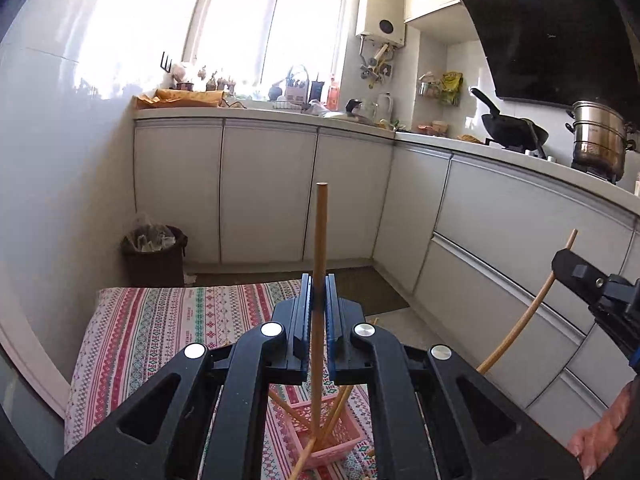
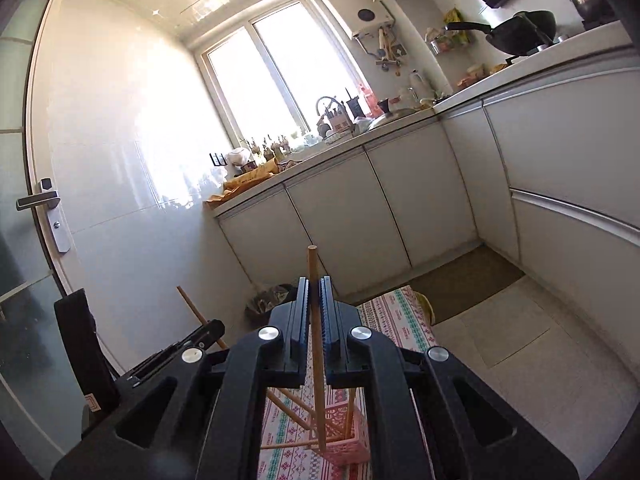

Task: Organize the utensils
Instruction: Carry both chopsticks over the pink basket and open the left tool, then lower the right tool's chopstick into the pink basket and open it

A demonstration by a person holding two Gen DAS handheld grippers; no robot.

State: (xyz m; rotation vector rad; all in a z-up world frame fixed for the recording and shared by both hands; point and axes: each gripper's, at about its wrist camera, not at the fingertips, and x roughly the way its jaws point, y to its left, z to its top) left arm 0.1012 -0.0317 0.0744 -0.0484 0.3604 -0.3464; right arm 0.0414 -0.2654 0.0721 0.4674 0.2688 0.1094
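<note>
- Left hand-held gripper (image 1: 319, 300): jaws together, clamped on a chopstick (image 1: 320, 240) held upright, top end well above the fingertips, lower end down near the basket (image 1: 340, 446).
- Right hand-held gripper (image 2: 315, 300): jaws together, clamped on a second chopstick (image 2: 312, 272), likewise upright between the blue pads (image 2: 326, 312).
- Same right hand-held gripper at the right edge of the left wrist view (image 1: 576, 270), its chopstick (image 1: 520, 324) slanting and bent by the lens.
- Left hand-held gripper at the lower left of the right wrist view (image 2: 208, 330), its chopstick (image 2: 192, 306) poking up and to the left.
- Pink lattice basket on a striped cloth (image 1: 160, 320) over a low worktop, directly under both grippers.
- Several more chopsticks (image 1: 340, 408) leaning in the basket at crossed angles; some resting with ends over the rim (image 2: 280, 445).
- Whether either held chopstick touches the basket floor: cannot tell.
- Part of a person's hand (image 1: 600, 432) at the lower right of the left wrist view.
- Background: grey cabinets (image 1: 264, 192), bright window (image 1: 272, 20), bin (image 1: 154, 252) on the floor, black pan (image 1: 514, 128) and steel pot (image 1: 598, 136) on the stove, water heater (image 1: 380, 8) on the wall.
- Door handle (image 2: 38, 201) at the left of the right wrist view.
</note>
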